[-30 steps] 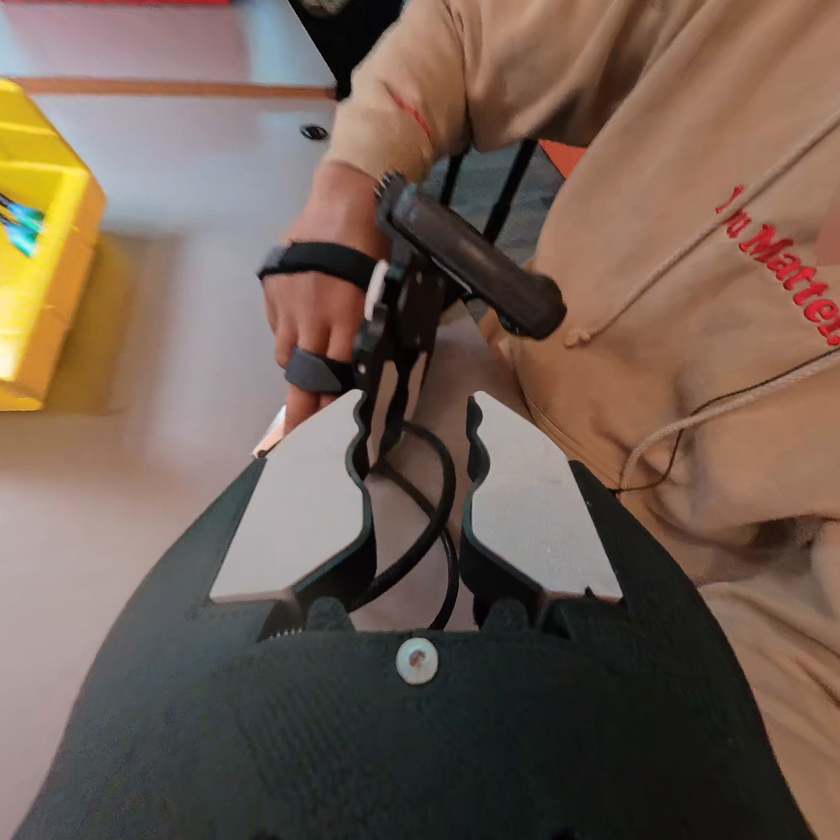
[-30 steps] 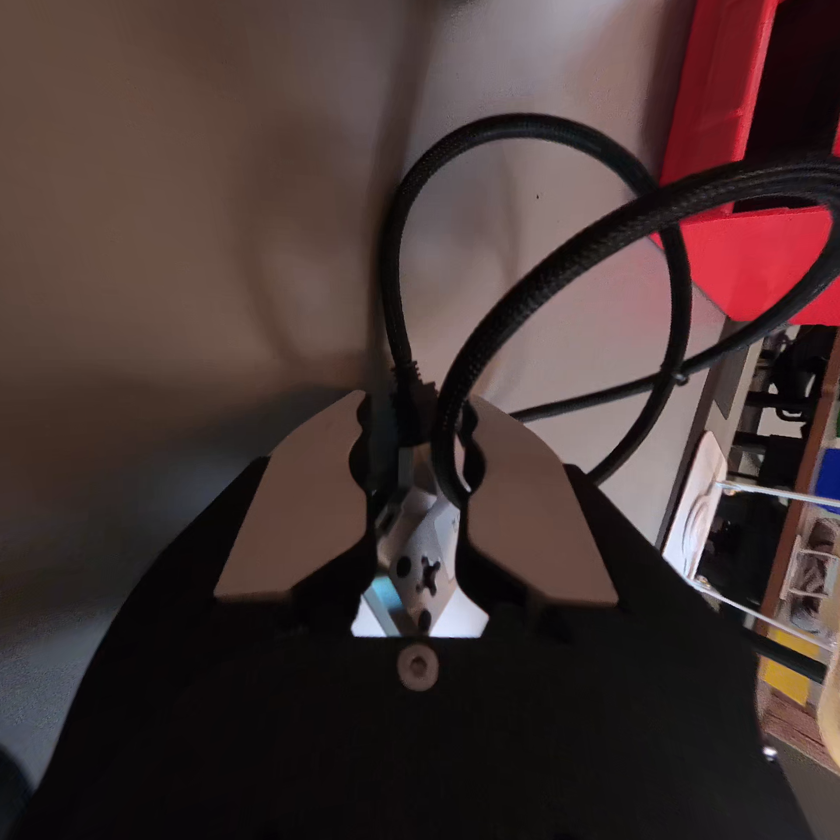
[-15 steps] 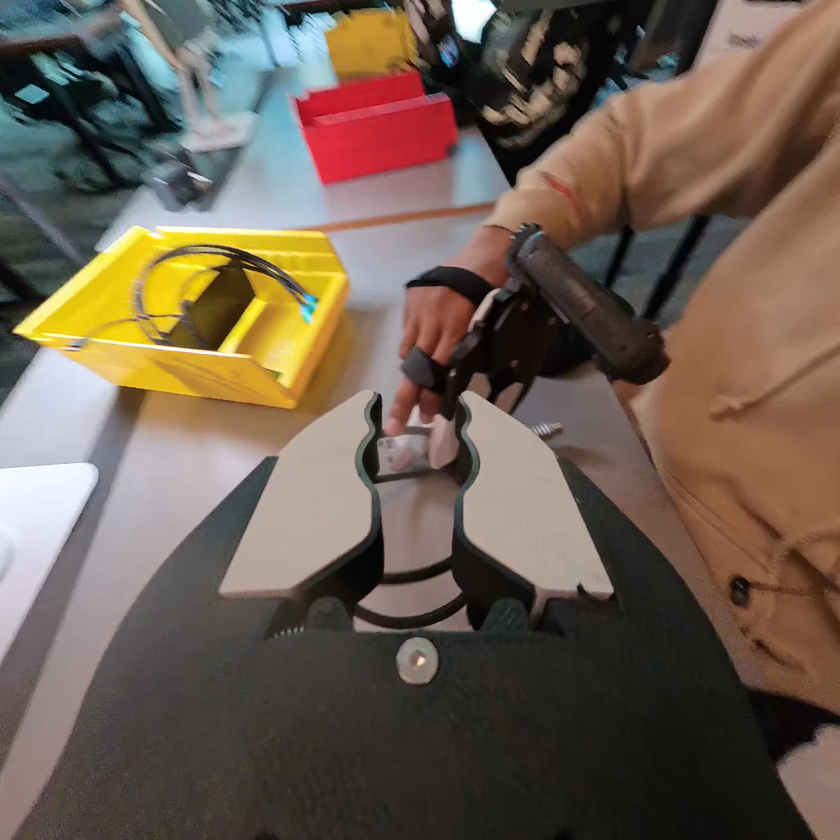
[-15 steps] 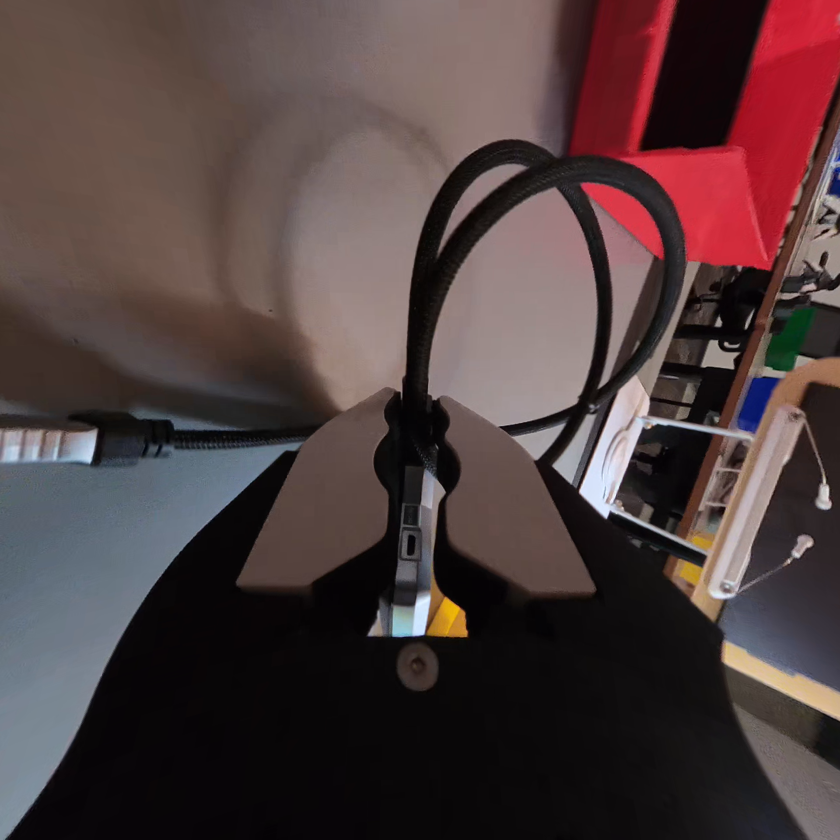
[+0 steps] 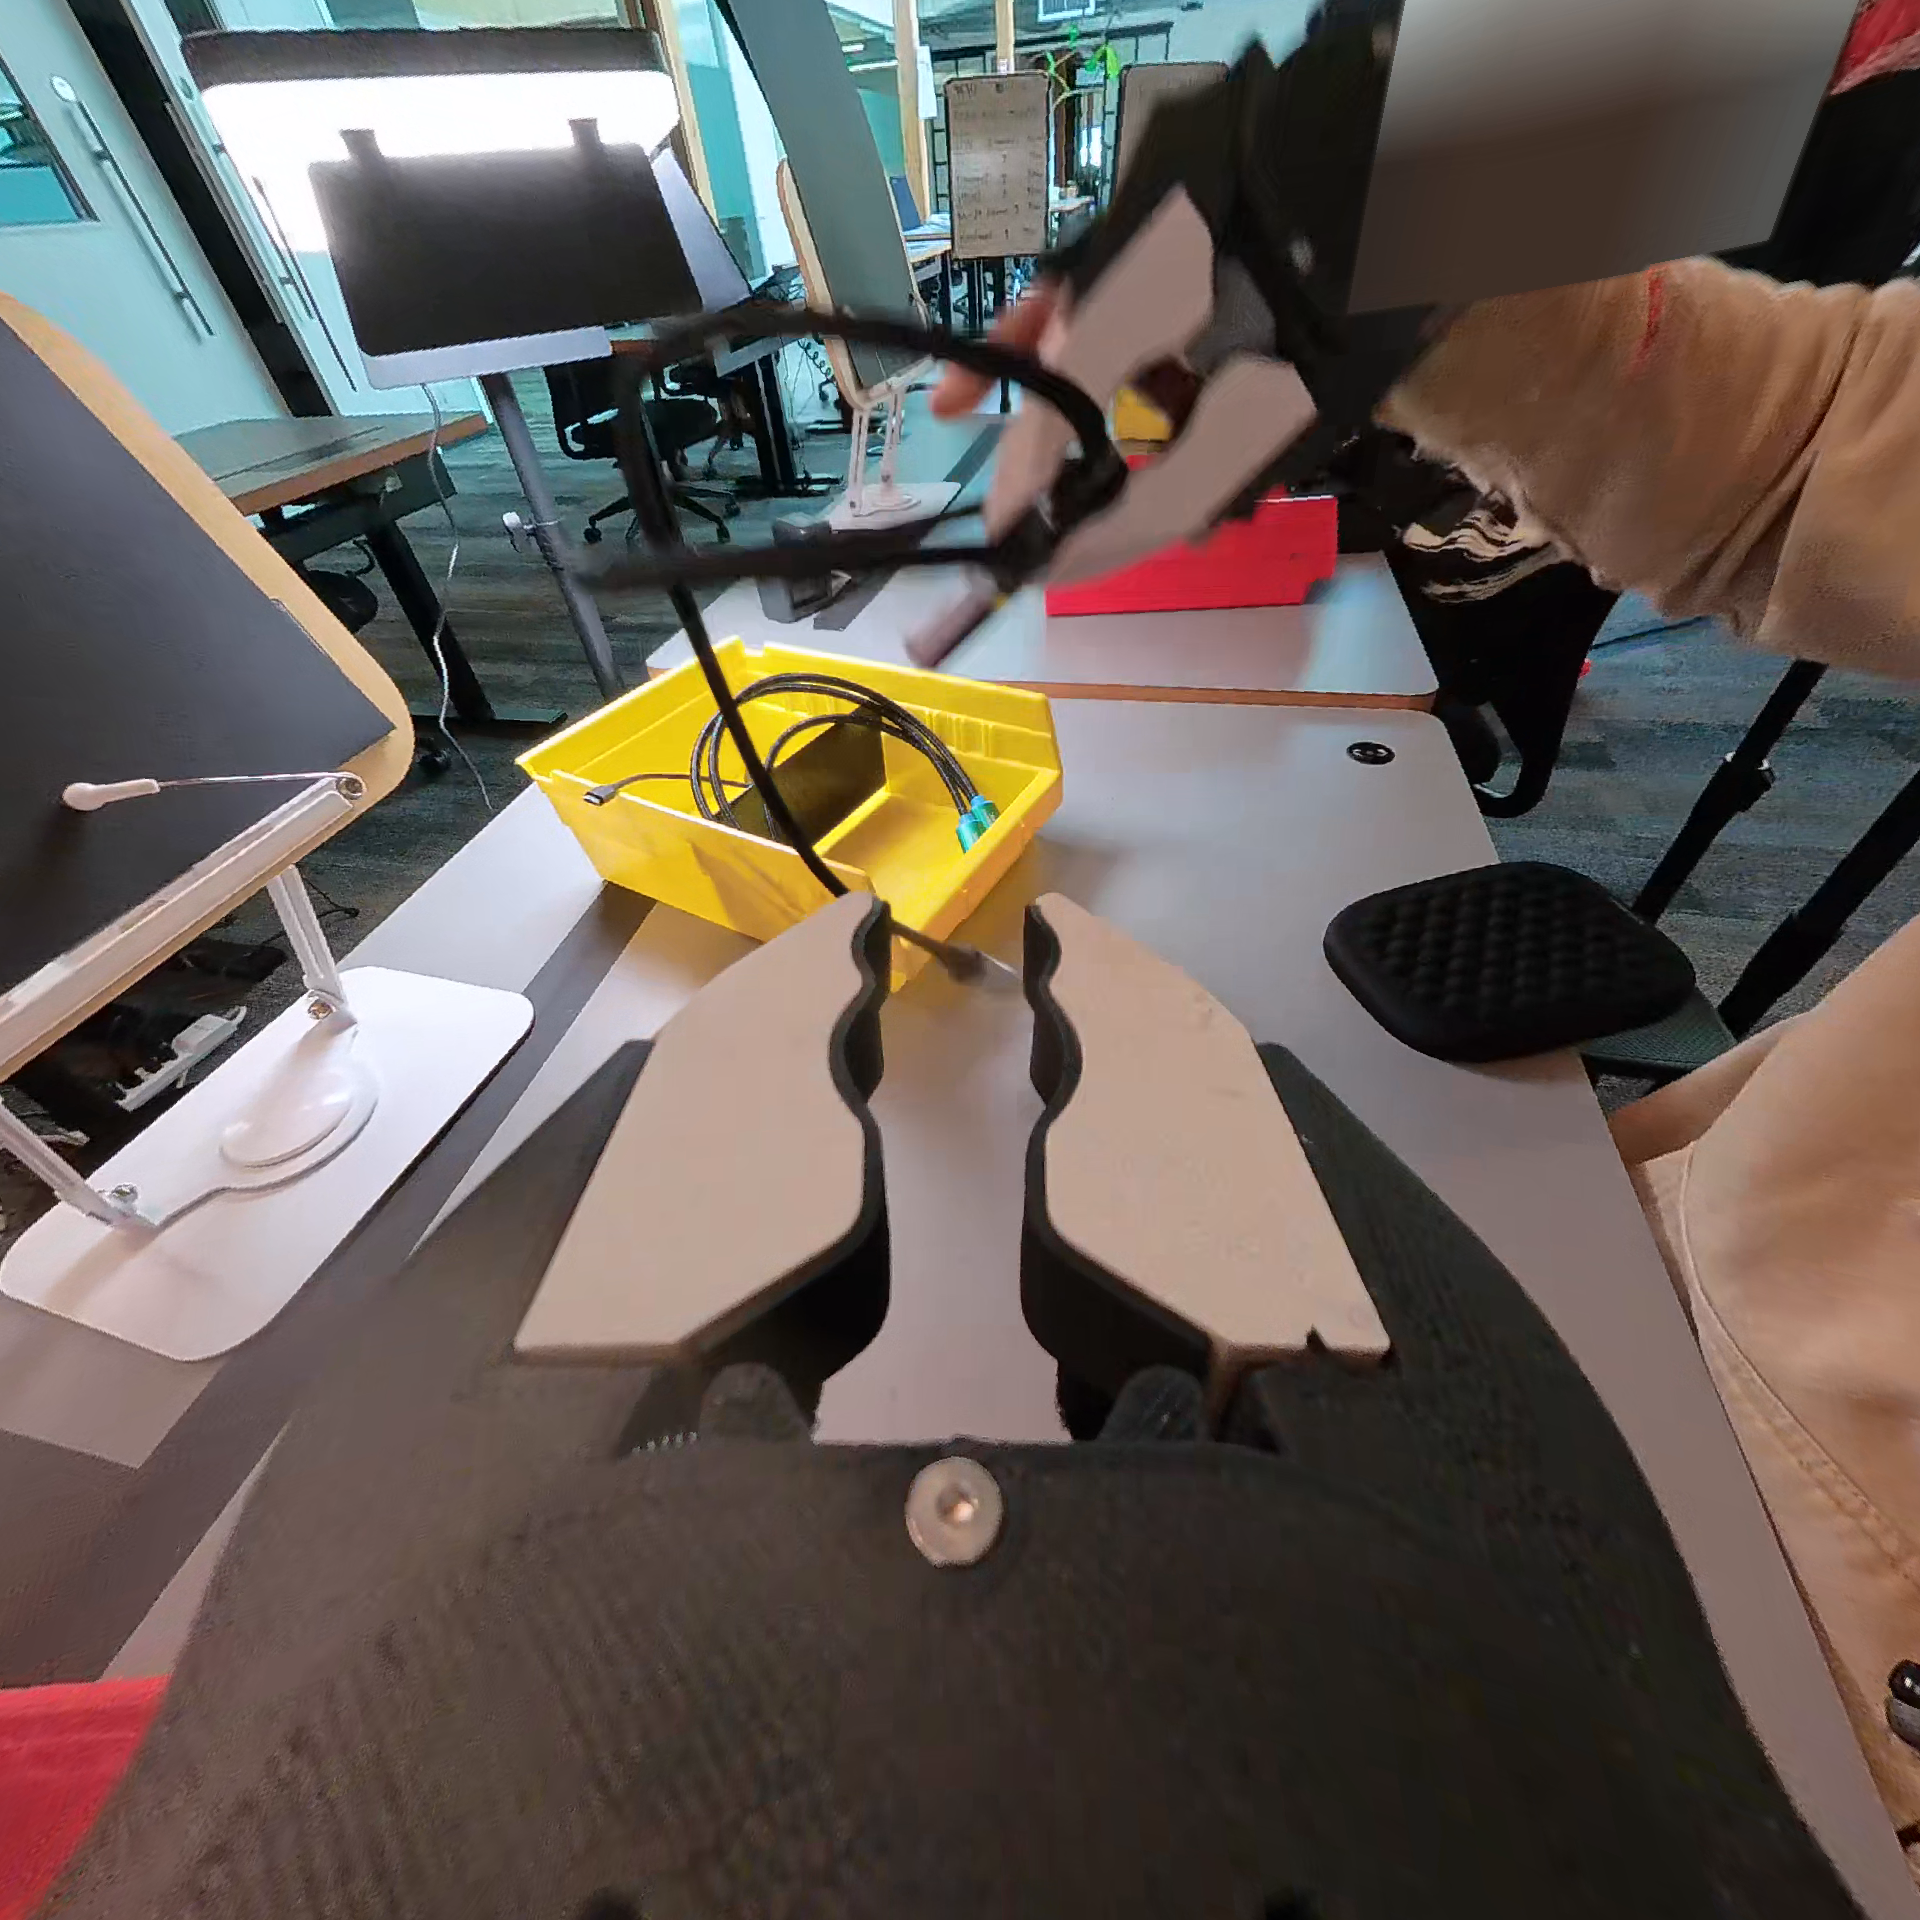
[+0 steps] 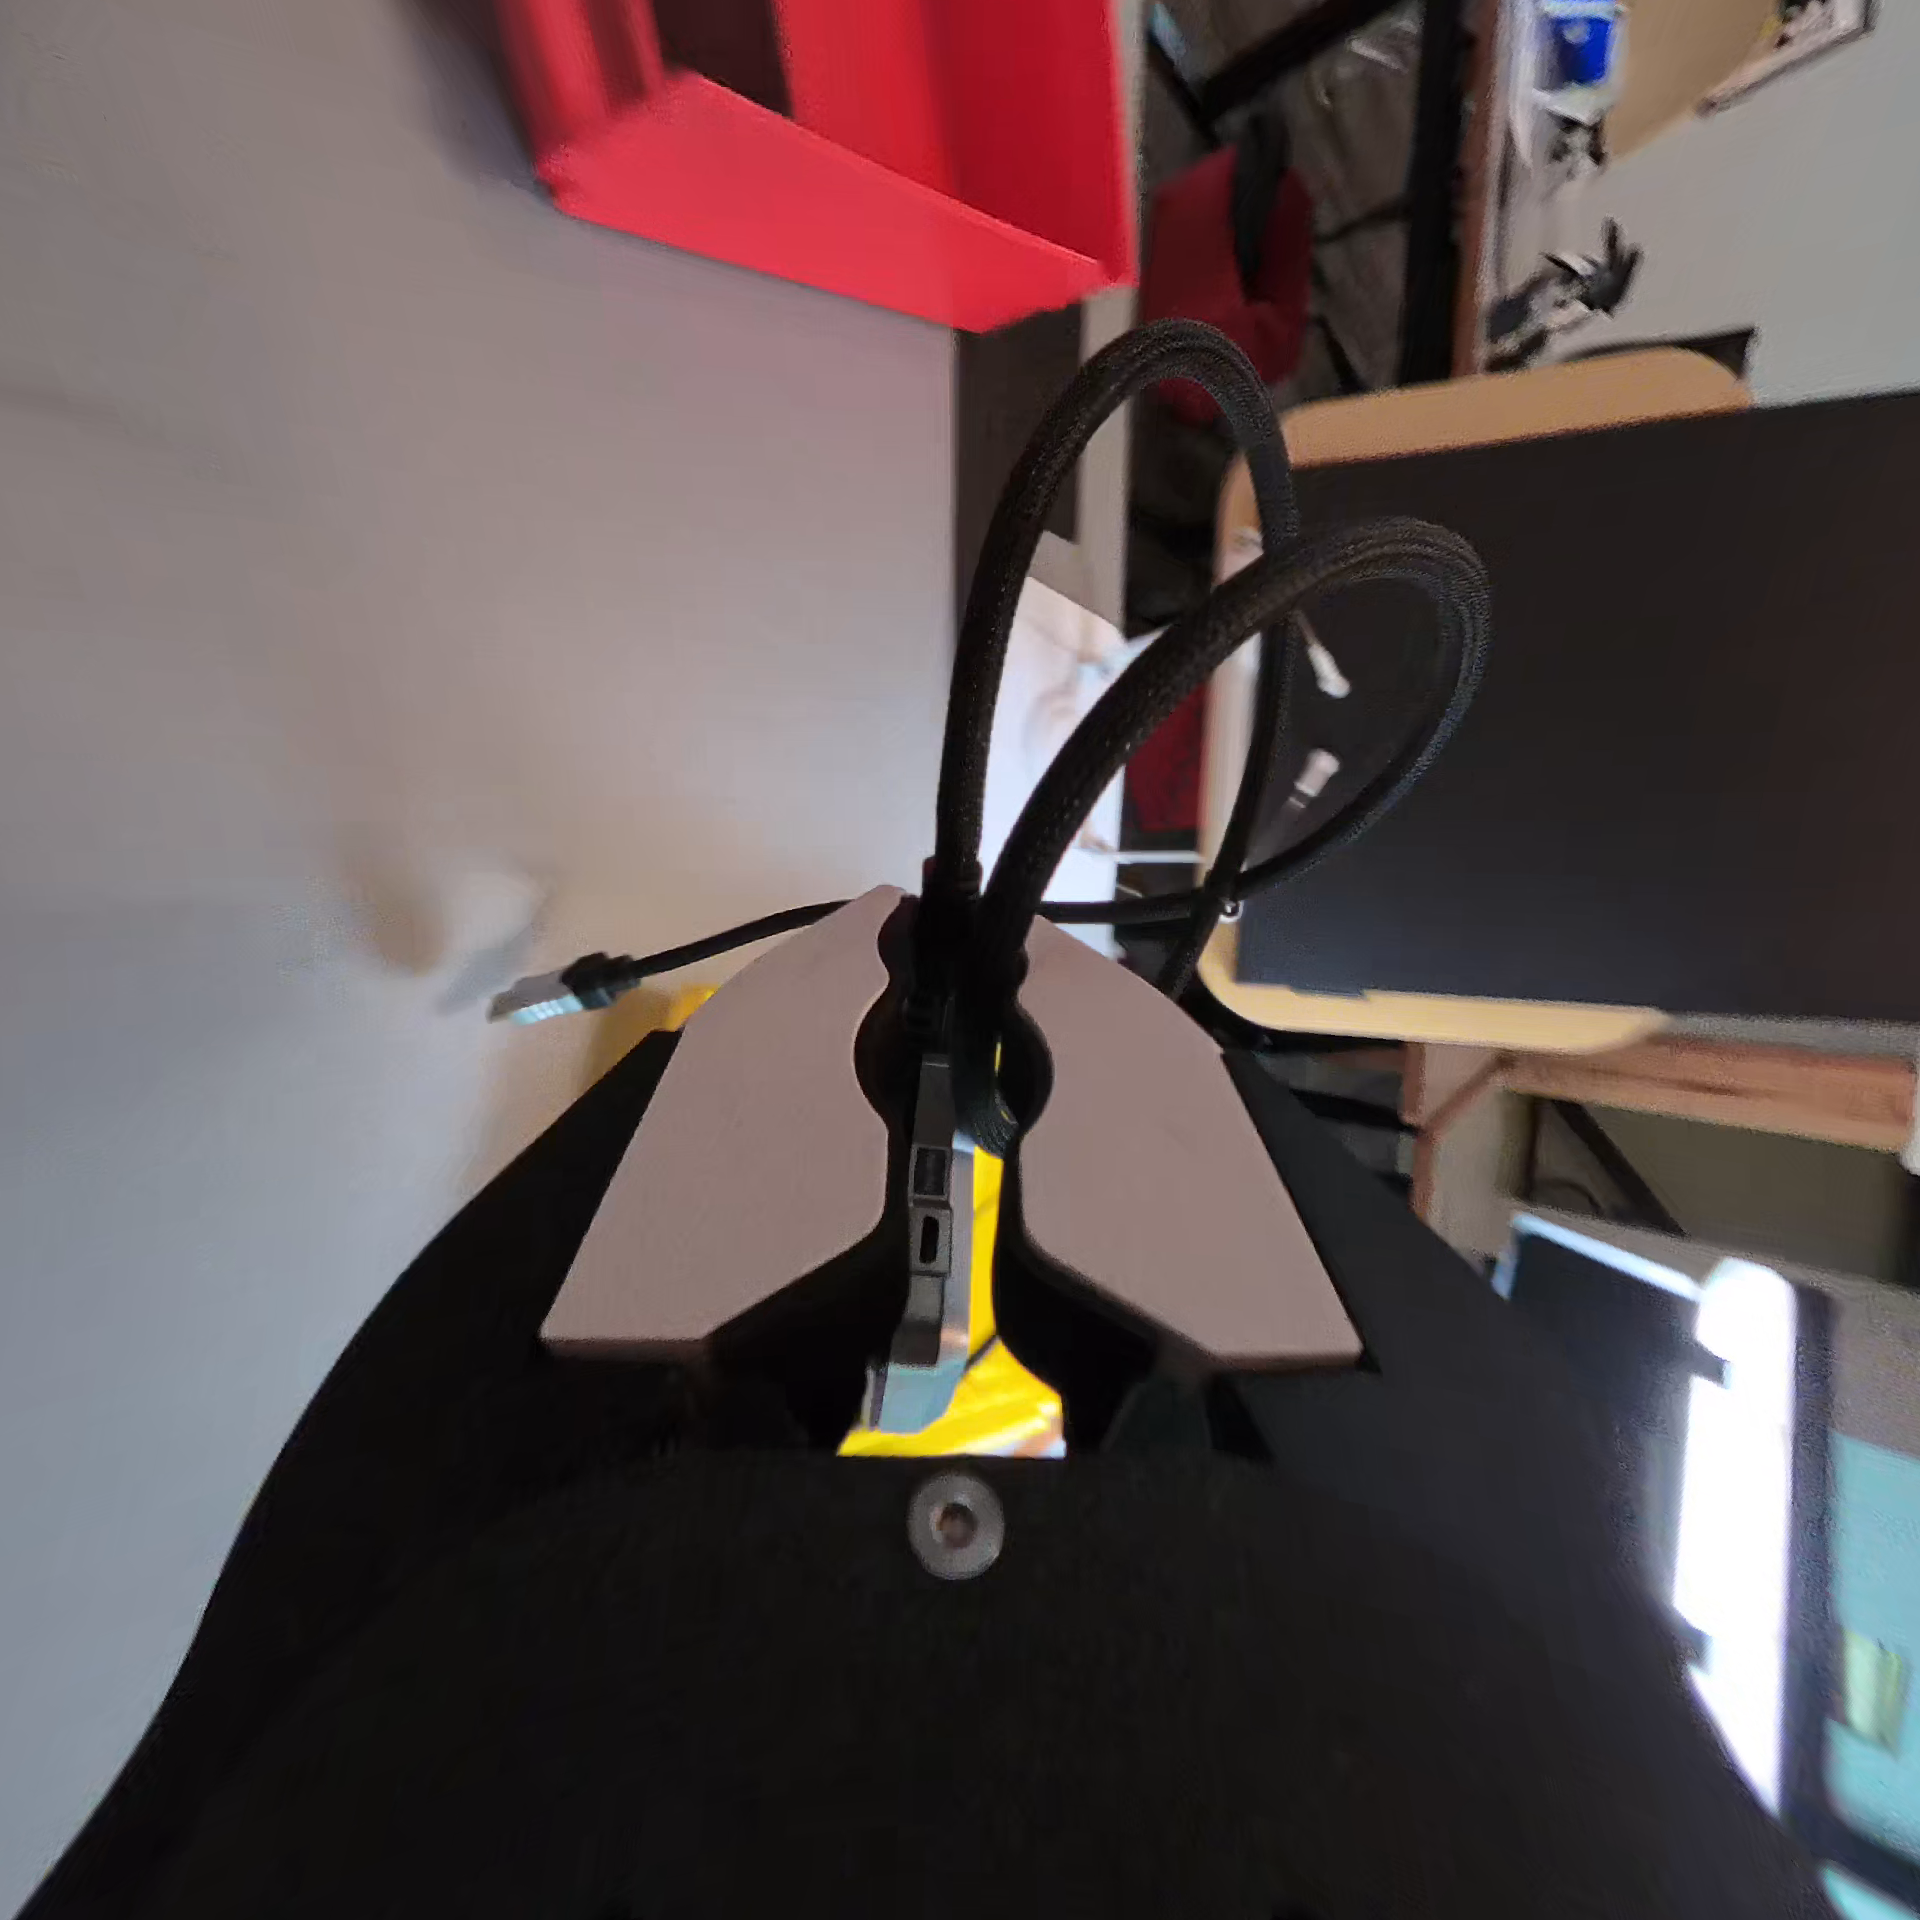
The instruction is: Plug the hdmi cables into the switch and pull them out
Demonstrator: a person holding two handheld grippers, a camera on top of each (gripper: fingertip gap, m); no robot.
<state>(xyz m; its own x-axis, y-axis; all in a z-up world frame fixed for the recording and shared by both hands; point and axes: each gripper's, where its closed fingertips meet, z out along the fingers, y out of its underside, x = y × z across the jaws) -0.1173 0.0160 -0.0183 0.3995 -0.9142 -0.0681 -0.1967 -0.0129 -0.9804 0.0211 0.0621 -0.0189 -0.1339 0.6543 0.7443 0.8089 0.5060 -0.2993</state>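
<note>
Yellow bin on grey bench, red bin behind, black braided cable with silver plug, black dimpled pad, beige sleeve, grey-faced black left claw

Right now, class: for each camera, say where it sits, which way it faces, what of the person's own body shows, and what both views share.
Left wrist view: on the left gripper, open and empty, facing across the table to the yellow bin; a sleeve and the raised right gripper show.
Right wrist view: on the right gripper, shut on the switch, looking down at the table past looped cable; no body shows.
Shared: cable, red bin, table.
</note>
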